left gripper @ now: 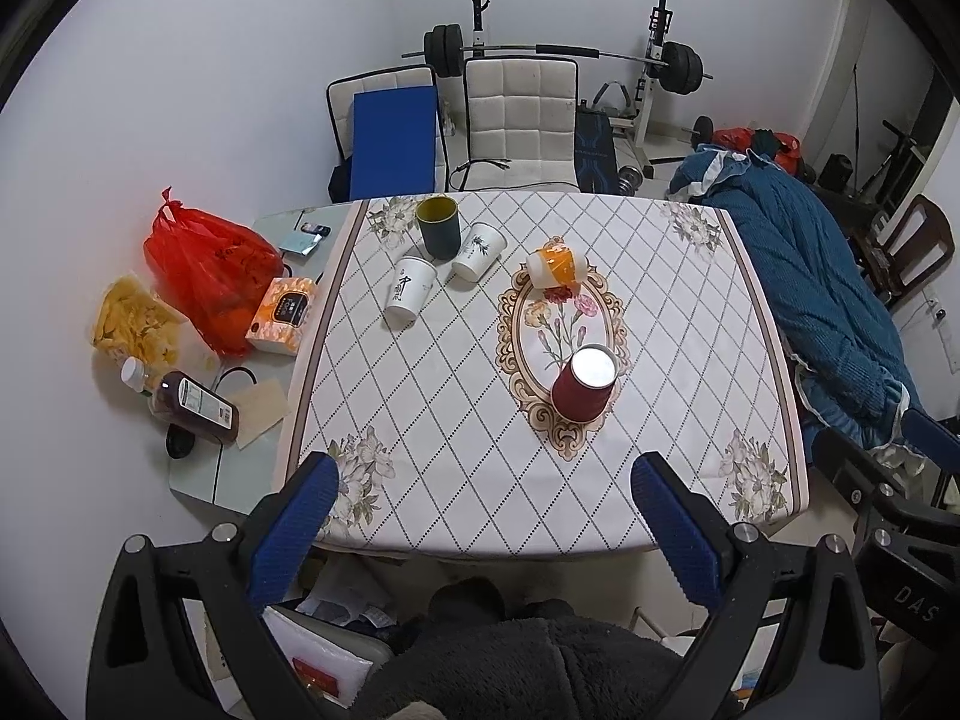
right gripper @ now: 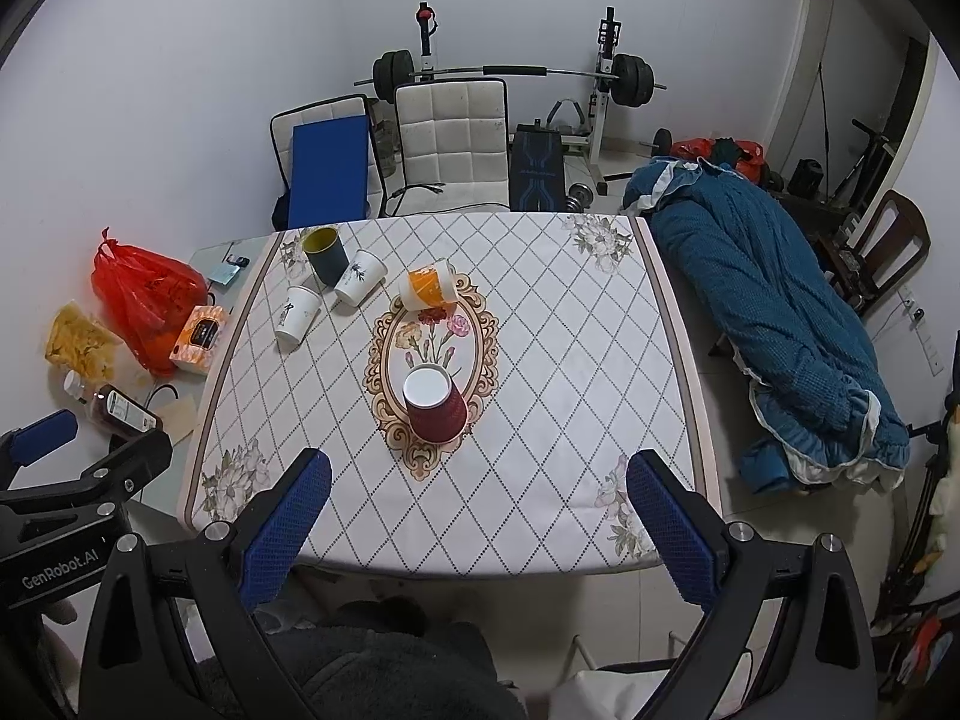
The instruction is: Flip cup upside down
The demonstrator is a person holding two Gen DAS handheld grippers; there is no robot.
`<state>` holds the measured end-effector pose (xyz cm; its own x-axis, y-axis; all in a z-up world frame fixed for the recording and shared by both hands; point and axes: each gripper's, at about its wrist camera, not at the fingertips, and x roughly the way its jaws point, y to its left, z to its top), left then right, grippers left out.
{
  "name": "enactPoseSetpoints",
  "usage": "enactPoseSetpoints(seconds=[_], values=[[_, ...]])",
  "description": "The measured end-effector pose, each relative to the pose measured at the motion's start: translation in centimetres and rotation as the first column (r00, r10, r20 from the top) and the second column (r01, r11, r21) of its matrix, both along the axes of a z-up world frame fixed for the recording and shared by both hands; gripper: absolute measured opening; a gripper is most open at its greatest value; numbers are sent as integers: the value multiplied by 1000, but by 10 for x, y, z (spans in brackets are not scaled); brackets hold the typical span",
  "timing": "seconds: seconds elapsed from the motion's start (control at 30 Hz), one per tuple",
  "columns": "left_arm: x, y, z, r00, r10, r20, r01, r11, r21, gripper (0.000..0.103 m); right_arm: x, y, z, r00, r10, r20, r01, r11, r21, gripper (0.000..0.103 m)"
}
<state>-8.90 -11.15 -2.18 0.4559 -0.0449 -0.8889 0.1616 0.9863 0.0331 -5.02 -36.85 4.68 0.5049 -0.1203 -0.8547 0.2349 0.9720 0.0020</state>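
Both hand-held grippers empty, jaws spread wide: left hand-held gripper (left gripper: 483, 483) and right hand-held gripper (right gripper: 478, 477) hover off the near worktop (right gripper: 540, 360) edge. Red cup (right gripper: 433, 405) sits base-up on the centre medallion, looks already flipped. Orange cup (right gripper: 429, 287) lies tipped beyond it. Risk: reaching past for it could clip the light red cup, topple it.

A home room: tablecloth-covered table (left gripper: 540, 480), padded chairs (left gripper: 519, 120), barbell rack (left gripper: 564, 54), blue quilt (left gripper: 810, 276).
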Motion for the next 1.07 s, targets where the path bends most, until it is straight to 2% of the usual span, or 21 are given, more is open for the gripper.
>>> enactPoseSetpoints(seconds=[1.07], values=[[-2, -3, -3, 1000, 2, -15, -2, 1000, -9, 100, 1, -13, -9, 1000, 5, -21, -5, 1000, 2, 101]])
